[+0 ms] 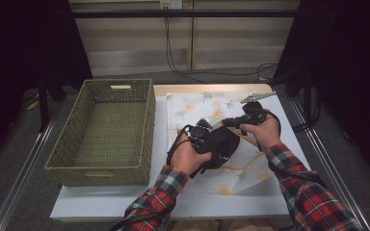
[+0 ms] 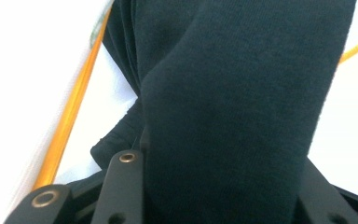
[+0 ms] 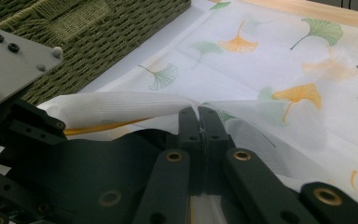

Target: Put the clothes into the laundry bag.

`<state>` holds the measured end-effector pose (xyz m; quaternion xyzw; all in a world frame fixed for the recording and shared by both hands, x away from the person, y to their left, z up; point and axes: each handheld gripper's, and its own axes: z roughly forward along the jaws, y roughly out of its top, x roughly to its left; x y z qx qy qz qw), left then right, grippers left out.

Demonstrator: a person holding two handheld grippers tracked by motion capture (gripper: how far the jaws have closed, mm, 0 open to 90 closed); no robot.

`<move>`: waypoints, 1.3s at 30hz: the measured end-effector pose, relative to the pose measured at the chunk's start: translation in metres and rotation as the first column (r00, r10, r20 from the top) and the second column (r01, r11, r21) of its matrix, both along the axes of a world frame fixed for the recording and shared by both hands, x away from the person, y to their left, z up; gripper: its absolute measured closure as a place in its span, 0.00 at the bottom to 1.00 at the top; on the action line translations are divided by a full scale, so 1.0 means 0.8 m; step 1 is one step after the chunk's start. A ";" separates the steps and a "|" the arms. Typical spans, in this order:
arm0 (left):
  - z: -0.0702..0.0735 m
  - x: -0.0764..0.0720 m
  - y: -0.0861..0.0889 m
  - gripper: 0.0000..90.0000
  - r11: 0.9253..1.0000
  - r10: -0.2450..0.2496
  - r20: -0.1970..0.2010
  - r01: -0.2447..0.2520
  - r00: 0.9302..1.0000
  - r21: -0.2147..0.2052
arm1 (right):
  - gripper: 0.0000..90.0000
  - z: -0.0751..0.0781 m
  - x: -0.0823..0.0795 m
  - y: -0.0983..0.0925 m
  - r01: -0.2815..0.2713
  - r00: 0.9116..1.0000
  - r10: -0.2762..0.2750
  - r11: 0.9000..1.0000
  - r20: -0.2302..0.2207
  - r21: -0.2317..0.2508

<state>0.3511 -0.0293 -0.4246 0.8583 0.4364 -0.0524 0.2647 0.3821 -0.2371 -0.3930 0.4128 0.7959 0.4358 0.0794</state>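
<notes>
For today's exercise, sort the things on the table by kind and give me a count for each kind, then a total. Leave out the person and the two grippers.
Woven green basket: 1
Dark knit garment: 1
White mesh bag with a ginkgo-leaf print and orange edging: 1
Total: 3
</notes>
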 end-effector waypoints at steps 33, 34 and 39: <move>-0.001 0.016 -0.023 0.68 0.998 0.068 0.012 -0.068 0.998 -0.019 | 1.00 0.003 -0.001 -0.001 -0.013 1.000 0.013 1.000 0.010 0.012; -0.001 0.015 -0.024 0.68 0.998 0.069 0.016 -0.069 0.998 -0.016 | 1.00 0.003 -0.001 -0.001 -0.011 1.000 0.011 1.000 0.010 0.013; -0.003 0.017 -0.026 0.68 0.997 0.068 0.013 -0.068 0.998 -0.023 | 1.00 0.003 -0.001 0.000 -0.013 1.000 0.013 1.000 0.010 0.013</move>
